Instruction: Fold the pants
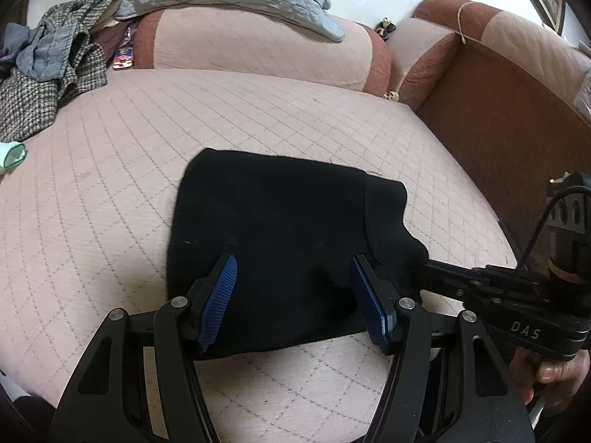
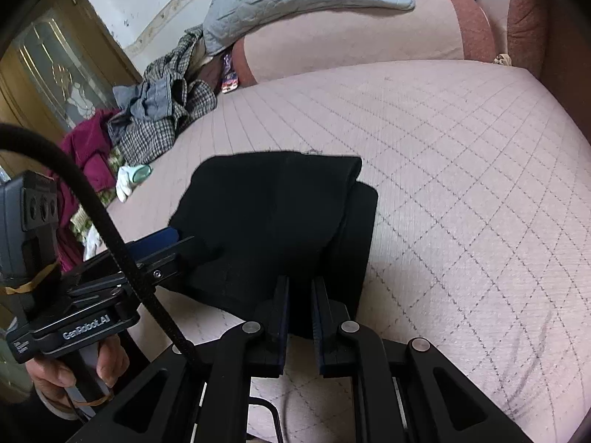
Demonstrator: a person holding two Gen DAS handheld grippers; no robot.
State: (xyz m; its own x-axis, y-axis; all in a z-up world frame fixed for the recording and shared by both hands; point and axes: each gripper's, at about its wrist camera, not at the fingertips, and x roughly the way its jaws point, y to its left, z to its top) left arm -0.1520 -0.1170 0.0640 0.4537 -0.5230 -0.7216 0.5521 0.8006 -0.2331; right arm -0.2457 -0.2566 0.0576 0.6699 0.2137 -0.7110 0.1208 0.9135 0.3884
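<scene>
I see the black pants folded into a compact bundle on the pink quilted sofa seat. My left gripper is spread wide over their near edge. My right gripper is nearly closed, pinching the pants' near edge.

Left gripper: black linkage arms, silver pivot screws, ribbed blue finger pads. Right gripper: identical black frame. White "GenRobot.AI" lettering marks the handle beside the bare-skinned left hand; a black cable arches above it.
</scene>
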